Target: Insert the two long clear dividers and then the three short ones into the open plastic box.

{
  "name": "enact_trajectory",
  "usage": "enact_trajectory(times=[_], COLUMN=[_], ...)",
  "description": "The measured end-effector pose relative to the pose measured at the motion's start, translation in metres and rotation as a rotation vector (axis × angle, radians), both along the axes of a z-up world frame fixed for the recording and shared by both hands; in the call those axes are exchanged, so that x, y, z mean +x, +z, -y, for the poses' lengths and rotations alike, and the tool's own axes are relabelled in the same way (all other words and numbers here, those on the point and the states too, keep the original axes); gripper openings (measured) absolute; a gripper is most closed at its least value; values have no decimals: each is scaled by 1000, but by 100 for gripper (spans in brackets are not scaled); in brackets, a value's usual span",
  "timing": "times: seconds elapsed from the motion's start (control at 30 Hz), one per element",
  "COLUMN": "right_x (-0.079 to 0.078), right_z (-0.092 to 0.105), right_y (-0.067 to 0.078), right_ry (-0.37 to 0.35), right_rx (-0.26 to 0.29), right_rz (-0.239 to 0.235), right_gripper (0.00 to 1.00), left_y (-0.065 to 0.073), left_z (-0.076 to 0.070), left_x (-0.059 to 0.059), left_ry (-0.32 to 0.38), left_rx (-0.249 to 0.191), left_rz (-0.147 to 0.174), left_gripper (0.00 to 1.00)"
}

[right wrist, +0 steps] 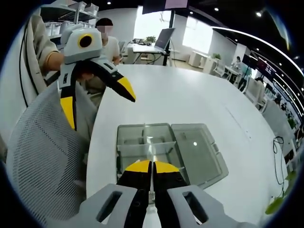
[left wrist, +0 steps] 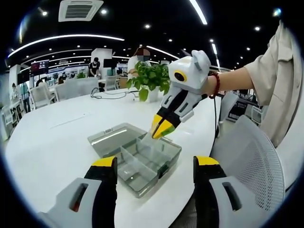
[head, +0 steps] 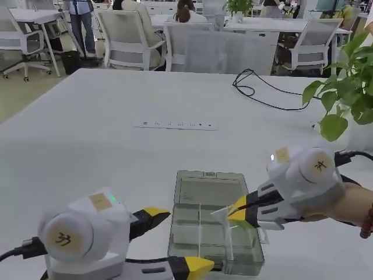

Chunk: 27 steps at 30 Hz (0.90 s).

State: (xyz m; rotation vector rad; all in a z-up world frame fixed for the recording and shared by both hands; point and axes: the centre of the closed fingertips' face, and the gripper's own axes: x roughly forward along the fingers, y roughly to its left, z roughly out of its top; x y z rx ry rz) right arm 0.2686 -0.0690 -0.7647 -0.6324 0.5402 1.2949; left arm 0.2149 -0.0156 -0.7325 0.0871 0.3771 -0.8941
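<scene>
The open clear plastic box (head: 255, 260) lies on the white table near the front edge, its lid (head: 210, 188) folded flat behind it. Clear dividers stand inside it (right wrist: 142, 143). My right gripper (head: 236, 213) hovers over the box's right half, shut on a clear divider (head: 221, 215) that hangs edge-down into the box. The right gripper view shows the divider's thin edge (right wrist: 152, 153) rising from its shut tips (right wrist: 152, 166). My left gripper (head: 178, 240) stands open at the box's near left corner, holding nothing, and its own view shows wide-spread fingers (left wrist: 155, 164).
A potted plant (head: 344, 96) stands at the table's right edge, with a black cable (head: 262, 90) beside it. A socket strip (head: 176, 124) is set into the table's middle. A mesh chair (left wrist: 251, 161) is close to the near edge. Chairs and people fill the background.
</scene>
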Motion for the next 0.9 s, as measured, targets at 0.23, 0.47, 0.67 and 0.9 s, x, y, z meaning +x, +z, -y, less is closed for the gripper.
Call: enact_trajectory(times=[0.23, 0.47, 0.67, 0.9], right_x=[1, 0, -1, -2], right_z=[-2, -11, -17, -22], right_y=[-2, -6, -9, -12], right_ry=[12, 64, 103, 126], right_rx=[-34, -84, -103, -113], right_rz=[-2, 13, 32, 39], right_gripper=[3, 3, 2, 2], left_y=[0, 1, 1, 3], left_z=[0, 0, -2, -4], left_x=[1, 1, 2, 3], left_ry=[-2, -4, 4, 9], left_rx=[6, 6, 14, 19], left_rz=[3, 11, 13, 20], left_gripper=[65, 65, 66, 66])
